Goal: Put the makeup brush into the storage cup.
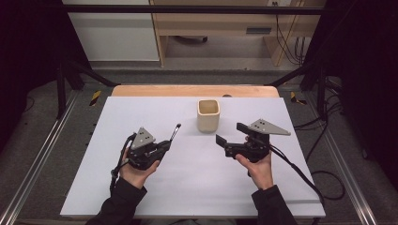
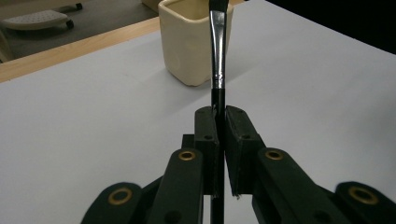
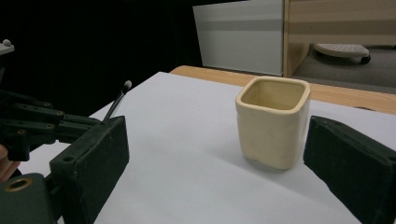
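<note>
1. Left gripper (image 1: 165, 144) pinched on a thin black brush (image 1: 175, 132), jaws pressed together on the handle, as seen close up in the left gripper view (image 2: 218, 70)
2. Brush long axis running straight out along the jaws, metal ferrule and tip pointing up and away toward the cream square cup (image 1: 208, 115)
3. Cup upright and open-mouthed on the white board (image 1: 141, 187), beyond the brush tip and a little toward the person's right; apart from the brush, not touching
4. Right gripper (image 1: 230, 133) with jaws spread wide and nothing between the pads, aimed at the cup from the other side; in the right gripper view the cup (image 3: 272, 122) sits between the two pads but farther off
5. Right gripper nearer to the cup; left gripper carrying the brush
6. Likely next: brush tip lifted over the rim and lowered into the cup, perhaps with the right jaws steadying the cup wall
7. Key relation: cup mouth ahead of and above the brush tip, so tip up first, then in
</note>
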The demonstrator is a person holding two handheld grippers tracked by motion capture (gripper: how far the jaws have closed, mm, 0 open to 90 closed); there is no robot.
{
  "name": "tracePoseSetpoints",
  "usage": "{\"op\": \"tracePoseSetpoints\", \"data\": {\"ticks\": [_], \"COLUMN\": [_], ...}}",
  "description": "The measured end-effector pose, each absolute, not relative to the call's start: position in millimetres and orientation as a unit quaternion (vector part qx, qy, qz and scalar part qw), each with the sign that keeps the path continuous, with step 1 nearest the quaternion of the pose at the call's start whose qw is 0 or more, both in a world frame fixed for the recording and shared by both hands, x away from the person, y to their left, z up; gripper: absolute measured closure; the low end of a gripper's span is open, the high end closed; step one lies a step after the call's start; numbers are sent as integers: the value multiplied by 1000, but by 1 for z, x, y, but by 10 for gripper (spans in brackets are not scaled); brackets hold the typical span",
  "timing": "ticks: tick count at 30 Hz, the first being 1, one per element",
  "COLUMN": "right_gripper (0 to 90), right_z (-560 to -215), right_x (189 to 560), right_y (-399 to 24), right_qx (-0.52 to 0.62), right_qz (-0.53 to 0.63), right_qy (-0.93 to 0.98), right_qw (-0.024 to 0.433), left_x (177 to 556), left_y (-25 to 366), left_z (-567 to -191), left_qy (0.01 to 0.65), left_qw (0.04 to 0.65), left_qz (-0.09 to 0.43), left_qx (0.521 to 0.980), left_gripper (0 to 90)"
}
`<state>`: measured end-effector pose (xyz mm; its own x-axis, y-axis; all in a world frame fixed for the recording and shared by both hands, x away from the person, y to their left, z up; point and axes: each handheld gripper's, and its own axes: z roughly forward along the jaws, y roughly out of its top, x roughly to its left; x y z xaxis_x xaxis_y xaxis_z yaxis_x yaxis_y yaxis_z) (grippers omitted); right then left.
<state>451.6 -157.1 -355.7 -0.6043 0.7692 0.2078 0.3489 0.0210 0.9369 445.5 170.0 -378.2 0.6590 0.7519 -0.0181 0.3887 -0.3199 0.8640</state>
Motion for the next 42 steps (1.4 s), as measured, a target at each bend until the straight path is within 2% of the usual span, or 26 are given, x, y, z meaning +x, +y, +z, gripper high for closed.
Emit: {"op": "tracePoseSetpoints", "data": {"ticks": [17,42], "right_gripper": [98,130], "right_z": [-357,-361], "right_x": [459,463], "right_y": [-131,-124], "right_qx": [401,416], "right_qz": [576,598], "right_qy": [696,675], "right_qw": [151,118], "left_x": [445,445], "left_y": [147,127], "left_z": [-372,-374], "left_qy": [355,354], "left_qw": [473,485], "left_qz": [205,206], "left_qx": [780,772], "left_gripper": [839,839]}}
